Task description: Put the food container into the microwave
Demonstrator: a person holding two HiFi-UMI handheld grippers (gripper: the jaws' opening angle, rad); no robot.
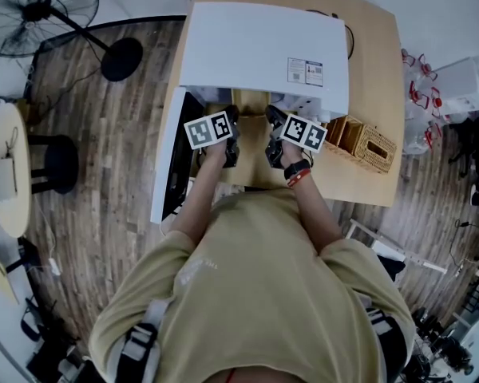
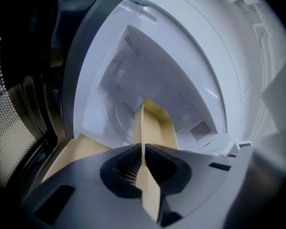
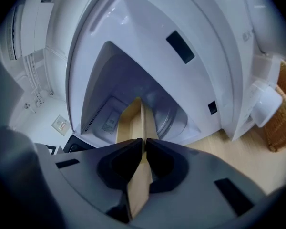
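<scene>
Holding the tan, thin-walled food container (image 2: pixel 158 124) with both tools, you have it right at the open front of the big white box-shaped microwave (image 1: pixel 263 50). Your left gripper (image 2: pixel 143 157) has its two dark jaws pressed tight on one thin side wall of the container. Your right gripper (image 3: pixel 144 149) does the same on the other side wall, with its jaws nipping the tan edge between them. The far end of the container pokes into the white inside of the microwave, and the near end is out by the jaws. In the left gripper view you can see the round glass plate (image 2: pixel 115 113) on the microwave floor, just past the container. The microwave's dark-windowed door (image 1: pixel 172 162) hangs wide open on your left side. The microwave sits on a light wooden table (image 1: pixel 375 62). A brown woven basket (image 1: pixel 367 142) stands on the table just beside the microwave, on your right. A black standing fan (image 1: pixel 40 10) is on the wooden floor, well apart from the table.
</scene>
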